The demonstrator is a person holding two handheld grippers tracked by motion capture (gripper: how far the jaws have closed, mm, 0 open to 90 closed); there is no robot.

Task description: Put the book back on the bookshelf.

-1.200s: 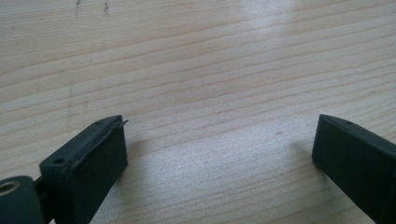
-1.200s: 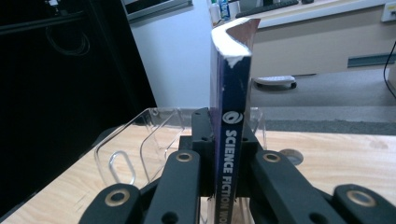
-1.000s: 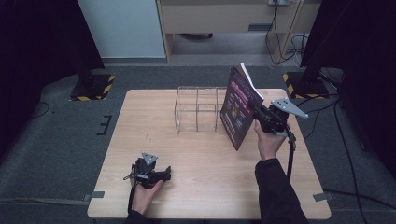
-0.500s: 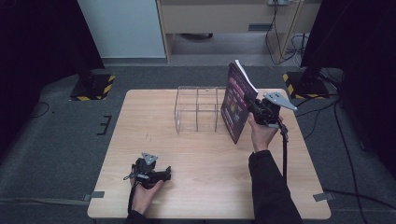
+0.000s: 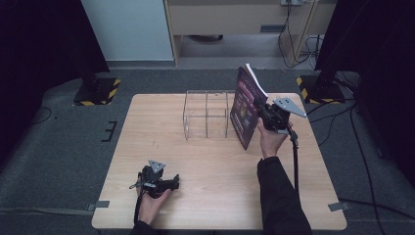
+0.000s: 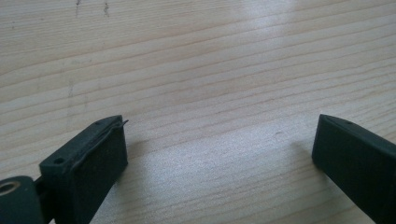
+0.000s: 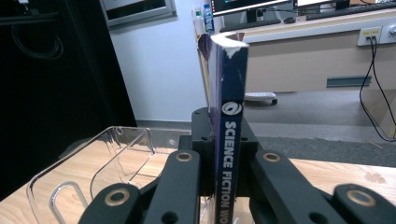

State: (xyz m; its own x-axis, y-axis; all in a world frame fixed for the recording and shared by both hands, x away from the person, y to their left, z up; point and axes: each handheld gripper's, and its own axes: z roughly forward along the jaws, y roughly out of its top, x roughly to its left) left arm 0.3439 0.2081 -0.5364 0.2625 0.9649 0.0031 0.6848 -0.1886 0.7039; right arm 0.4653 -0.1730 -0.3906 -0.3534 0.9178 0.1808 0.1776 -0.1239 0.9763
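Observation:
A dark purple book (image 5: 246, 108) stands upright, lifted off the table just right of a clear acrylic rack (image 5: 206, 114). My right gripper (image 5: 264, 116) is shut on the book's spine side, held by a hand from the right. In the right gripper view the blue spine (image 7: 229, 140), lettered "SCIENCE FICTION", is pinched between the two black jaws, with the rack (image 7: 116, 161) below and to the left. My left gripper (image 5: 172, 182) rests on the table near the front left. Its jaws stand wide open over bare wood (image 6: 224, 149), with nothing between them.
The wooden table (image 5: 205, 196) stands on grey carpet. Beyond its far edge are a white panel (image 5: 127, 29) and a desk (image 5: 235, 19). Black stands with yellow-striped bases (image 5: 98, 92) flank the far corners. A cable (image 5: 295, 161) trails from the right gripper.
My right gripper has carried the book to the left, closer to the rack, and slightly lower. The left gripper has stayed where it was.

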